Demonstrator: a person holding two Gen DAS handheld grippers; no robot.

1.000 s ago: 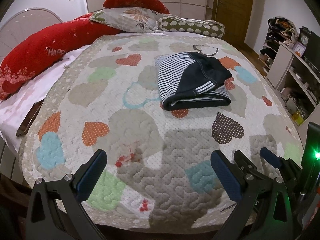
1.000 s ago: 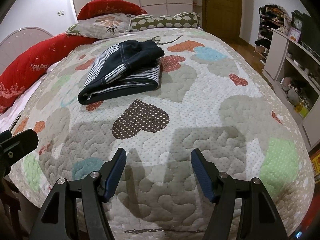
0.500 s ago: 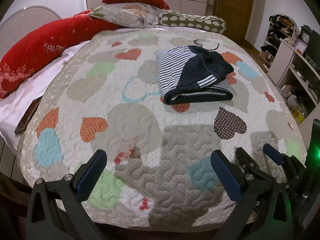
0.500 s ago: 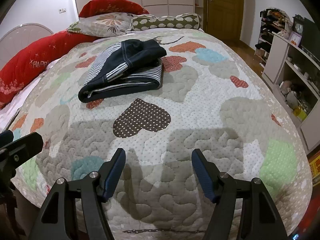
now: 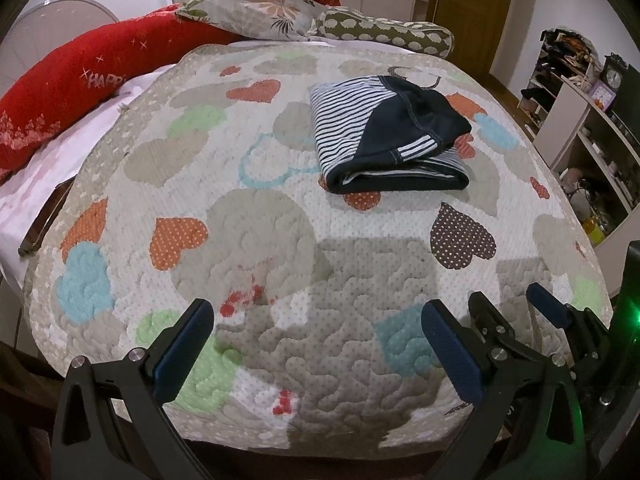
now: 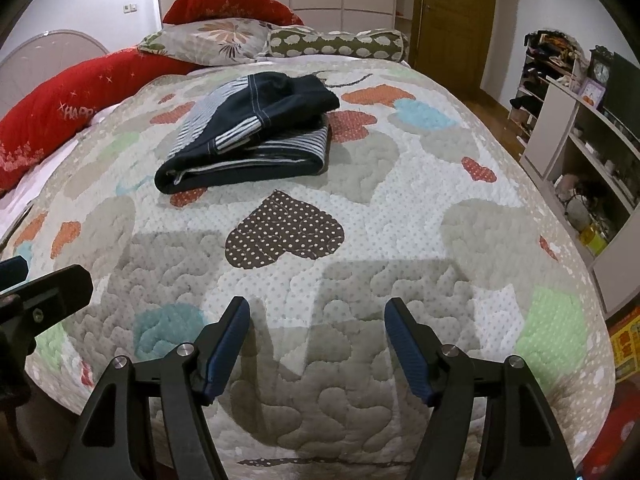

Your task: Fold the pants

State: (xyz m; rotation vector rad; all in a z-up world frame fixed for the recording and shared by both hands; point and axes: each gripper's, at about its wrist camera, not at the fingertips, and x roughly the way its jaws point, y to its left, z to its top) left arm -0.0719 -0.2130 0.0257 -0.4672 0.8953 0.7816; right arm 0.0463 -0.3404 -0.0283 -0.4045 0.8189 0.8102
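**Q:** Both grippers first: what are they doing?

**A:** Left gripper point(image 5: 318, 344) and right gripper point(image 6: 318, 346) each sit at six o'clock in their own view, jaws spread wide, holding nothing, hovering over the near edge of the bed.

**Q:** And going from biggest to smallest, what lies ahead?

**A:** A bed covered by a heart-patterned quilt point(image 5: 260, 240) fills nearly everything. At ten o'clock in the left view lies a long red bolster point(image 5: 80, 88); at twelve, a floral pillow point(image 5: 256, 16) and a spotted roll cushion point(image 5: 388, 34). Shelves point(image 6: 580, 152) stand at three o'clock. Smallest, the pants point(image 5: 388, 144): dark navy with striped panels, at one o'clock in the left view, eleven in the right, well apart from both grippers.

**Q:** How far along is the folding?

**A:** It looks finished. The pants rest as a compact stacked bundle, layers doubled over, edges roughly aligned. Nothing obvious remains except perhaps neatening the top flap.
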